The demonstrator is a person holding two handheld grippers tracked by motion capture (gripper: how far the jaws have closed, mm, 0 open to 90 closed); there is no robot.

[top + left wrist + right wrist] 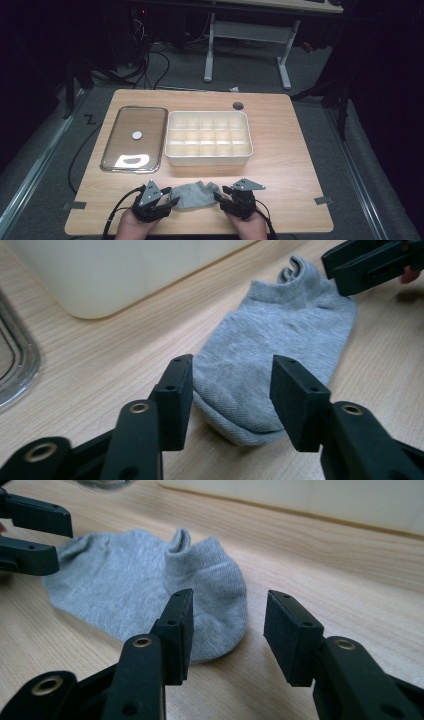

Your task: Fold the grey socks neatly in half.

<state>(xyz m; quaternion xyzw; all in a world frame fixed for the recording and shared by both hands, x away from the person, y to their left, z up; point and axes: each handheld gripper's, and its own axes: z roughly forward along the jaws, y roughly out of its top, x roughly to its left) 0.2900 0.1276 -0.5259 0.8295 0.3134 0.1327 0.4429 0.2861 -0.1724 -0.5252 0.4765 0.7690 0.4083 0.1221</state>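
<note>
Right now a small grey knitted ankle sock (194,195) lies flat on the light wooden table (280,150), near its front edge and just in front of the cream plastic divided organiser box (208,138); I take the sock as my landmark. At its toe end sits my left gripper (172,201), its two black jaws spread wide on either side of the rounded toe (235,410) and closing on nothing; in the left gripper view the toe lies between the pads without being pinched. At the sock's cuff end sits my right gripper (220,196), jaws equally spread; in the right gripper view the heel of the sock (220,625) lies just ahead of one pad, the other pad over bare wood, and the cuff stands up in a small fold behind. Beyond the sock, the organiser box is seated squarely on the table, its grid of compartments open to the top; to the left of the sock and farther back lies a clear rectangular lid with a metal rim (134,139), flat on the wood and just beside the box.
</note>
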